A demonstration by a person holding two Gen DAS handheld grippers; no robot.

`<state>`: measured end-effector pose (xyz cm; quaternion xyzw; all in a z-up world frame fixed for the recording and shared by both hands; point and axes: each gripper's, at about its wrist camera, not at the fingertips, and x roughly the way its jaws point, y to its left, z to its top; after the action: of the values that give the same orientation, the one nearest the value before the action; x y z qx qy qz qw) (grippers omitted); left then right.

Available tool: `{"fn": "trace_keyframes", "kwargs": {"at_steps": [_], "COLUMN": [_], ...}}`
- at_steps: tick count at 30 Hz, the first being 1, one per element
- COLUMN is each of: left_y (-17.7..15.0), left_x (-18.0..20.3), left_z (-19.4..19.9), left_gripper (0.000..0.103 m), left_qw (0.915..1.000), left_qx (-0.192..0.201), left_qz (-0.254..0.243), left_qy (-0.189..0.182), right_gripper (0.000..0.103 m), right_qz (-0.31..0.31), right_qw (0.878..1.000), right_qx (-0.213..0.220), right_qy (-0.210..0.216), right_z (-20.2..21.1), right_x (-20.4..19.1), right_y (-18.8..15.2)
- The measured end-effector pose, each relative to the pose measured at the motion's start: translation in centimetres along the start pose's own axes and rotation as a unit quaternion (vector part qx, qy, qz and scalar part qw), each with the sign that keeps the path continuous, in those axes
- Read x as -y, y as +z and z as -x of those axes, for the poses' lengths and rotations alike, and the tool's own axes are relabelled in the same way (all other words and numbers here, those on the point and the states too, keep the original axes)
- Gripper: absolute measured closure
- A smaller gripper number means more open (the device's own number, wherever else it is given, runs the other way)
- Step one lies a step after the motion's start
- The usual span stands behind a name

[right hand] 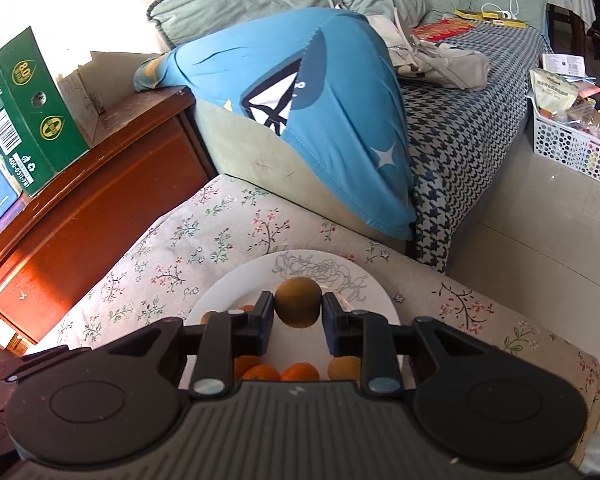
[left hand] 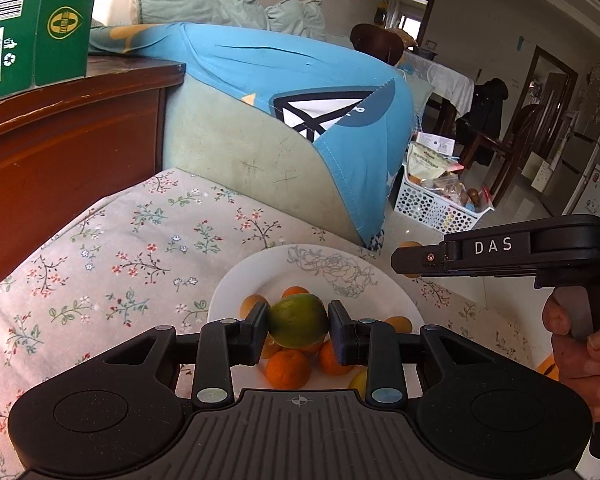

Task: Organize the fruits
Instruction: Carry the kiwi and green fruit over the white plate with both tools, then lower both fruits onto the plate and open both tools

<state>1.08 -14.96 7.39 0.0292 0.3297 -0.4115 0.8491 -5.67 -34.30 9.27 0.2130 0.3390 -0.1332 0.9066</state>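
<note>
— So, what lay around the plate [left hand: 260,276]?

— Behind it stood a sofa [right hand: 260,152] with a blue cover [right hand: 340,120], and to the left of that a wooden cabinet [left hand: 60,140] bearing a green box [left hand: 40,28]. The plate itself sat on a floral cloth [left hand: 140,248]. Far beyond it to the right, a white basket [right hand: 572,152] stood on the floor.

— And on the plate?

— Several oranges [left hand: 288,366], bunched at the near side.

— The grippers?

— The left gripper [left hand: 298,322] was clamped on a green-yellow fruit [left hand: 298,320], held above the oranges. The right gripper [right hand: 298,308] was clamped on a brown fruit [right hand: 298,302], also over the plate. Seen from the left, the right tool reached in from the right of the plate, a hand [left hand: 580,360] around its grip.

— Either fruit touching the plate?

— I couldn't tell.
</note>
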Motion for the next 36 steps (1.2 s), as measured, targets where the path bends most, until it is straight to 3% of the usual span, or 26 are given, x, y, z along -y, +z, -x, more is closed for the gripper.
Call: {"fn": "trace_keyframes", "kwargs": {"at_steps": [14, 26, 27, 30, 36], "left_y": [0.3, 1.0, 1.1, 1.4, 1.9], "left_x": [1.6, 1.3, 1.2, 0.9, 0.5], "left_z": [-5.9, -4.5, -4.2, -3.0, -1.2], "left_gripper": [0.073, 0.070, 0.068, 0.045, 0.037], "left_qw": [0.9994, 0.9998, 0.9999, 0.9999, 0.9996], "left_qx": [-0.015, -0.005, -0.005, 0.002, 0.000], "left_qz": [-0.015, -0.014, -0.012, -0.008, -0.015], "left_qy": [-0.026, -0.011, -0.008, 0.007, 0.025], "right_gripper": [0.077, 0.074, 0.073, 0.073, 0.072], "right_qz": [-0.036, -0.066, -0.070, -0.071, -0.071], "right_qw": [0.998, 0.997, 0.997, 0.997, 0.997], "right_qx": [-0.032, -0.024, -0.022, -0.020, -0.018], "right_qy": [-0.032, -0.024, -0.022, -0.021, -0.016], "right_z": [-2.4, -2.1, -2.0, -1.7, -1.4], "right_x": [1.9, 2.4, 2.6, 2.6, 2.4], "right_y": [-0.5, -0.3, -0.2, -0.1, -0.1]}}
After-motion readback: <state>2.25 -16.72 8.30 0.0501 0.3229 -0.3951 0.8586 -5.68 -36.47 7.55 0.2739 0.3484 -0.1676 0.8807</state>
